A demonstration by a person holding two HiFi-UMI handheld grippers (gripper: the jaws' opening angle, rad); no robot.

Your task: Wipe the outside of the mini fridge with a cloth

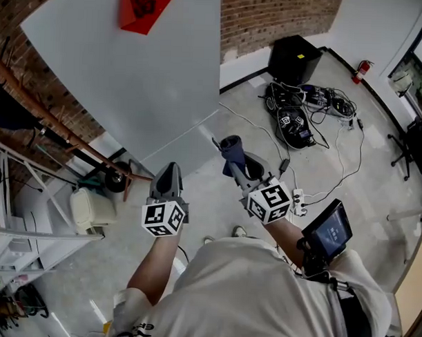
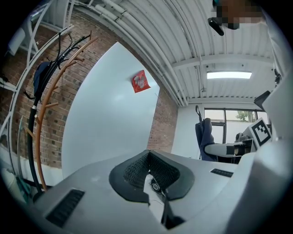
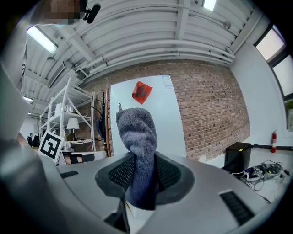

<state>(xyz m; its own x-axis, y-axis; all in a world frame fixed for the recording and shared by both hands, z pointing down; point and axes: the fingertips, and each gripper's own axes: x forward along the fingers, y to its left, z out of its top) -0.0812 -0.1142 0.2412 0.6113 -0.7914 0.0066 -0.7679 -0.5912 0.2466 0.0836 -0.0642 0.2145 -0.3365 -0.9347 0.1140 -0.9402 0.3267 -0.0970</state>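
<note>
The white fridge (image 1: pixel 152 72) stands ahead with a red sticker (image 1: pixel 142 6) high on its face; it also fills the left gripper view (image 2: pixel 110 114) and shows in the right gripper view (image 3: pixel 160 119). My right gripper (image 1: pixel 233 165) (image 3: pixel 139 169) is shut on a grey-blue cloth (image 1: pixel 231 148) (image 3: pixel 137 137) that sticks up out of the jaws, a short way off the fridge's lower corner. My left gripper (image 1: pixel 168 172) (image 2: pixel 147 157) is held beside it to the left, shut with nothing in it, pointing at the fridge face.
A wooden coat rack (image 1: pixel 60 124) and a white shelf unit (image 1: pixel 15 240) stand left of the fridge. On the floor to the right lie a black box (image 1: pixel 294 59), tangled cables (image 1: pixel 303 109) and a fire extinguisher (image 1: pixel 363 68). An office chair (image 1: pixel 412 144) is far right.
</note>
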